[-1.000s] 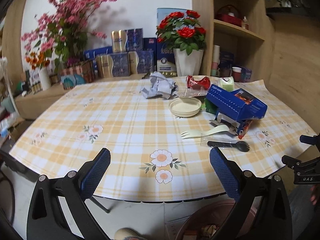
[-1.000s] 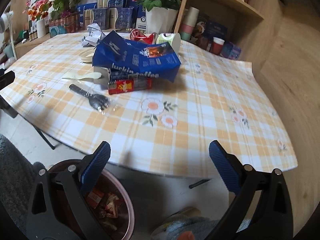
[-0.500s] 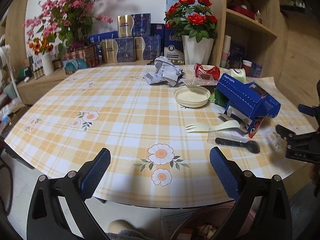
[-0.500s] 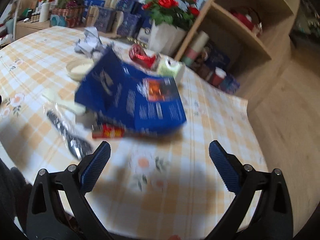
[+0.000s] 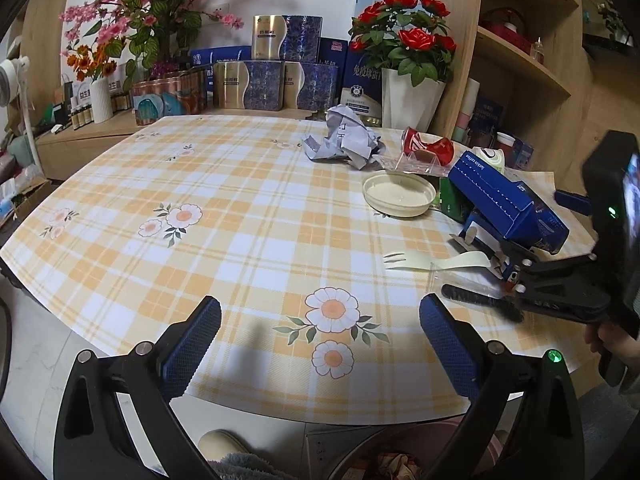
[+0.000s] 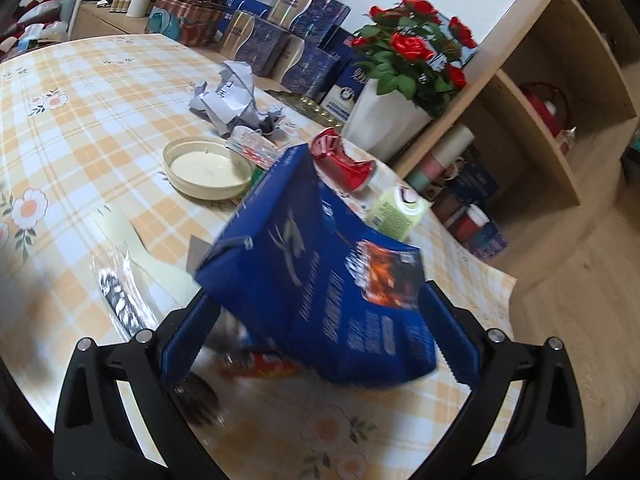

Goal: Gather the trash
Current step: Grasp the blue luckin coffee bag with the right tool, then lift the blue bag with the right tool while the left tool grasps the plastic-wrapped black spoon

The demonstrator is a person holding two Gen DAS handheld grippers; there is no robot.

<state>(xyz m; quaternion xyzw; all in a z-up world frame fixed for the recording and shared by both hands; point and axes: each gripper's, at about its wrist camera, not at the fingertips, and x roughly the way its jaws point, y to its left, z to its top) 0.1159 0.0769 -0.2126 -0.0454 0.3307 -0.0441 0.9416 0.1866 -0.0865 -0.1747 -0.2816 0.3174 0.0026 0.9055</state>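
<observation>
Trash lies on the checked tablecloth (image 5: 240, 208): a blue coffee box (image 6: 320, 280), also in the left wrist view (image 5: 504, 204), a crushed red can (image 6: 344, 158), crumpled paper (image 5: 344, 142), a cream lid (image 5: 398, 194), a cream fork (image 5: 432, 260), a wrapped black spoon (image 5: 476, 300) and a green cup (image 6: 396, 212). My right gripper (image 6: 318, 334) is open, its pads on either side of the blue box's near end. My left gripper (image 5: 320, 344) is open and empty over the table's near edge.
A bin with trash (image 5: 400, 456) stands on the floor below the table's near edge. A white pot of red roses (image 5: 408, 96), gift boxes (image 5: 276, 80) and a pink flower plant (image 5: 148, 28) line the back. Wooden shelves (image 5: 520, 64) stand at the right.
My right gripper has moved forward from beyond the table edge up to the blue box, which now sits between its fingers. My left gripper has moved slightly closer over the table.
</observation>
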